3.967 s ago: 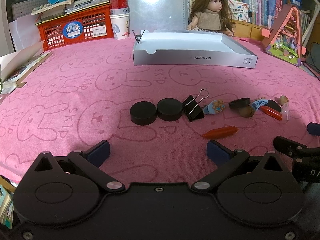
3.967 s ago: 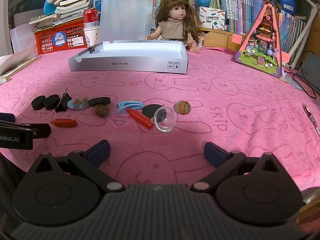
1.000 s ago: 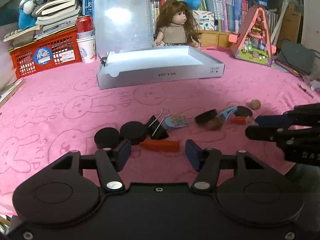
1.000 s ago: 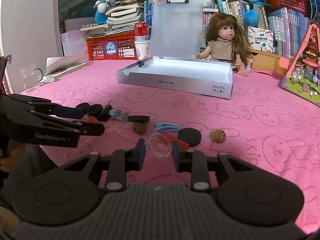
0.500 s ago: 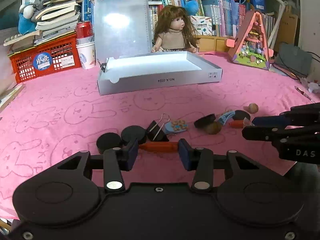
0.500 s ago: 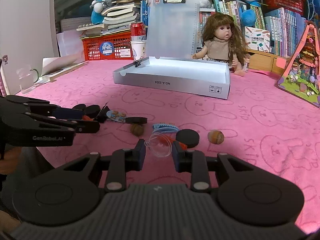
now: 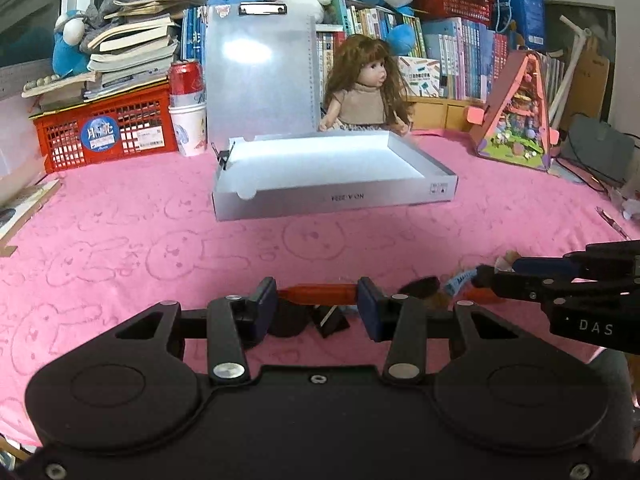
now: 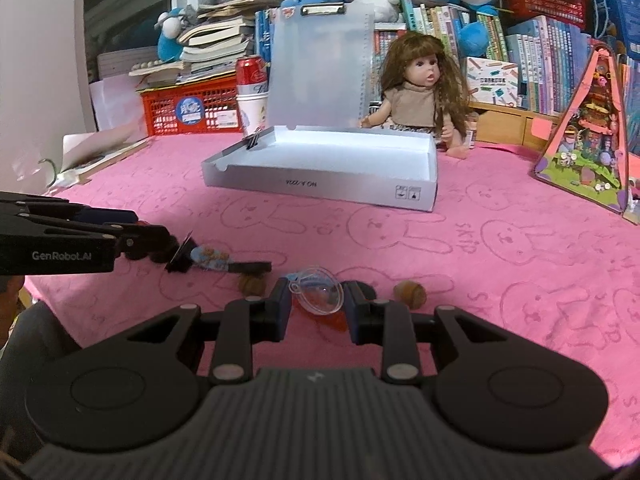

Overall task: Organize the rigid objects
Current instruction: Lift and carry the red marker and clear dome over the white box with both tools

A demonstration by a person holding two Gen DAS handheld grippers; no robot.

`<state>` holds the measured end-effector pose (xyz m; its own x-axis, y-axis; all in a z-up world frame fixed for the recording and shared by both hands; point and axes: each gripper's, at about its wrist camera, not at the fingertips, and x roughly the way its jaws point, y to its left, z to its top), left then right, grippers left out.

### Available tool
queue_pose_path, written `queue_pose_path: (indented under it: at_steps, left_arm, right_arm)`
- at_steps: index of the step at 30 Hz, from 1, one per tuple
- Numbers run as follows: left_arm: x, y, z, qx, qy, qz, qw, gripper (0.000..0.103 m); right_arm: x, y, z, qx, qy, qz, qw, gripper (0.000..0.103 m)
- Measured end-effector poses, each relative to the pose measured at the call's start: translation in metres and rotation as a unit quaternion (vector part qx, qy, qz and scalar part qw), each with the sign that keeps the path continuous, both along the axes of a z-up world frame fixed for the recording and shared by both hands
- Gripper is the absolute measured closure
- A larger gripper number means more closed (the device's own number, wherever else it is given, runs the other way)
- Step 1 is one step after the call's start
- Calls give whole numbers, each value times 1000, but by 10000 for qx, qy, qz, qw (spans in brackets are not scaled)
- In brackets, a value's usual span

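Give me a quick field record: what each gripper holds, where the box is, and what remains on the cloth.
left gripper: shut on red stick, held crosswise between the fingers
right gripper: shut on clear dome
white box: open, empty inside, ahead on pink cloth
remaining on cloth: binder clip, walnut, brown ball
background: doll sitting behind box

Pink rabbit-print cloth (image 8: 500, 240), white open box (image 8: 320, 188), doll (image 8: 416, 96), red crate (image 8: 188, 108)
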<state>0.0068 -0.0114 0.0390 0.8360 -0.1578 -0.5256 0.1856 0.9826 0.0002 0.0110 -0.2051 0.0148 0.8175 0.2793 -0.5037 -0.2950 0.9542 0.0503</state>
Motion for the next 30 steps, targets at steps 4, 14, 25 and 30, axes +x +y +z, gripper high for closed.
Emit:
queue_pose_path:
  at_steps: [4, 14, 25, 30]
  left_arm:
    - [11, -1, 5, -36, 24, -6, 10000, 61]
    - [41, -6, 17, -65, -27, -38, 10000, 61]
    - [85, -12, 28, -183, 33, -26, 9998, 61]
    - [115, -12, 34, -233, 27, 82, 9997, 61]
  right_arm:
    - [8, -2, 6, 41, -27, -136, 9999, 69]
    - [35, -8, 17, 119, -7, -488, 9987, 69]
    - [76, -8, 28, 258, 196, -687, 9971, 69]
    - [99, -10, 34, 390, 365, -715, 9960, 69]
